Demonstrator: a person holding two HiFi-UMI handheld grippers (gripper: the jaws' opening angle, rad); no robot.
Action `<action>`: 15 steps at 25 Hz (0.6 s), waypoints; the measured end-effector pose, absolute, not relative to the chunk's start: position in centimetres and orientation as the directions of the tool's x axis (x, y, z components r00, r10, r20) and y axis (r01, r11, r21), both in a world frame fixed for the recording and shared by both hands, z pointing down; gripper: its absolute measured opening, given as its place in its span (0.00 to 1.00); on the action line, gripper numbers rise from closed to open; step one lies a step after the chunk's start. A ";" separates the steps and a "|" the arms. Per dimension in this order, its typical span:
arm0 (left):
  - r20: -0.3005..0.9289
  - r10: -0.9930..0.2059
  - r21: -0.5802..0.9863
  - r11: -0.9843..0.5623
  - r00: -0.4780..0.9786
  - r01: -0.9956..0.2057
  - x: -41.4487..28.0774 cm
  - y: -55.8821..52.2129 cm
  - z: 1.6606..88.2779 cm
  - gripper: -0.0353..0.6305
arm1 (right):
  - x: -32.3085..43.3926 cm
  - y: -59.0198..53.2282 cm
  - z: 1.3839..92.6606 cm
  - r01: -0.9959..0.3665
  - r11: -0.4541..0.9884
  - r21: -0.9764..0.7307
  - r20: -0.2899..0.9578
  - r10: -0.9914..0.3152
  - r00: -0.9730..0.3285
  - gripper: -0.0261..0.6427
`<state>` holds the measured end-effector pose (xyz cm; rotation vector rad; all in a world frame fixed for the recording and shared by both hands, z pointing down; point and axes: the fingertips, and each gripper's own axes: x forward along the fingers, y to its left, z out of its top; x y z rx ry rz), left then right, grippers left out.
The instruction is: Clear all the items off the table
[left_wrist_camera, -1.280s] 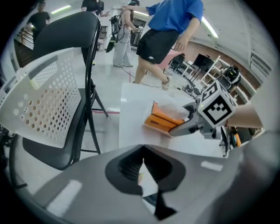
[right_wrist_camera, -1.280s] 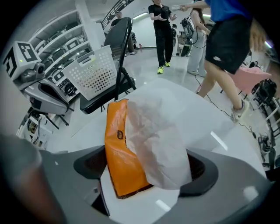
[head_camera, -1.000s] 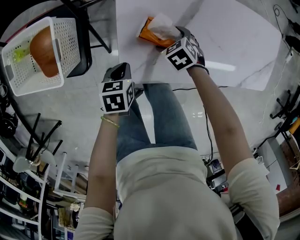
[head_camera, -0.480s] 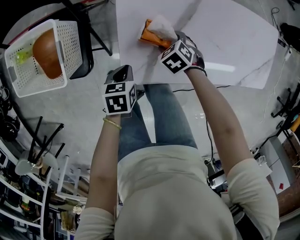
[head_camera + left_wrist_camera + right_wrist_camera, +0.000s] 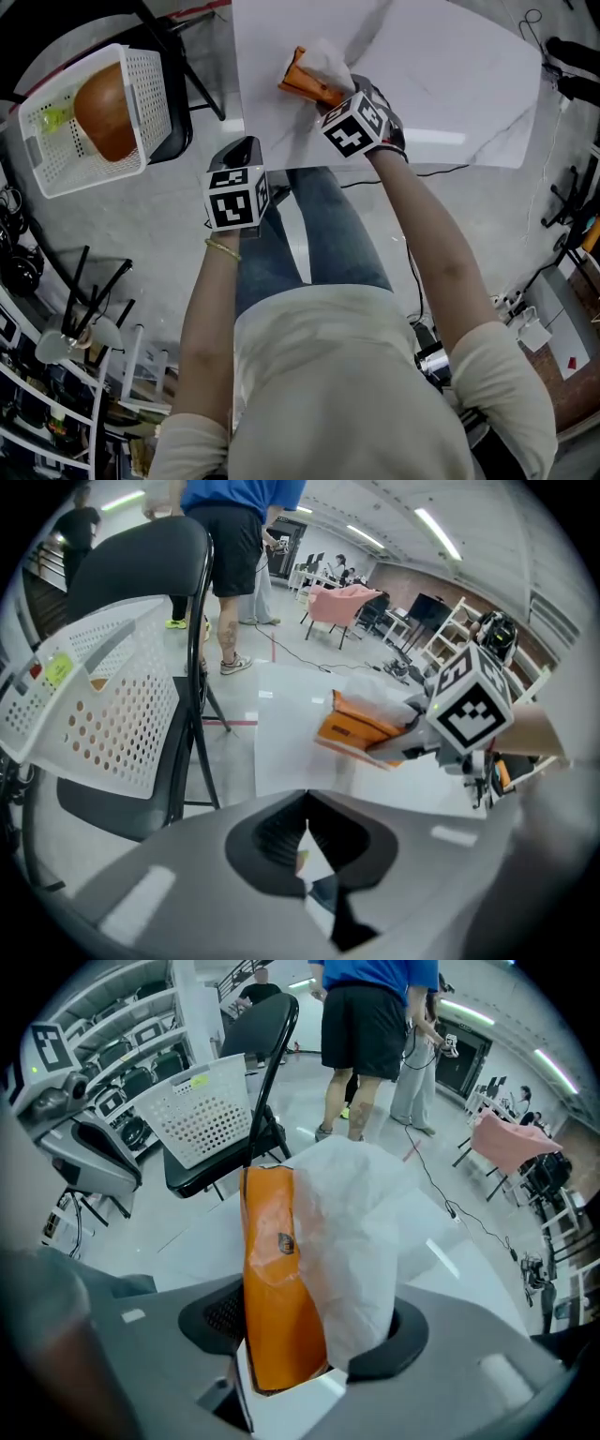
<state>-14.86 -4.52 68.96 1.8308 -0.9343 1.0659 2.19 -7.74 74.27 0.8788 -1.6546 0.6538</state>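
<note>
As the tissue pack (image 5: pixel 277 1279) was to be carried off the table (image 5: pixel 450 75), it was gripped by the right gripper (image 5: pixel 314 1372), whose jaws had just been closing on it | pack held over the table's near edge, long axis along the jaws, pointed away from the person | left gripper (image 5: pixel 305 855) was fully closed, empty.

A black chair (image 5: pixel 141 560) stands before seemingly two bystanders (image 5: pixel 230 546).

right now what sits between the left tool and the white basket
In the head view, only the edge of the black chair holding the white basket, then a strip of grey floor before the left tool.
</note>
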 end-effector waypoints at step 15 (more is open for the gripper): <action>0.883 -0.227 0.286 -0.432 0.410 -0.855 -19.0 -4.7 64.1 0.07 | -1.7 -6.7 67.4 -0.860 0.506 0.068 0.955 -0.283 -0.092 0.47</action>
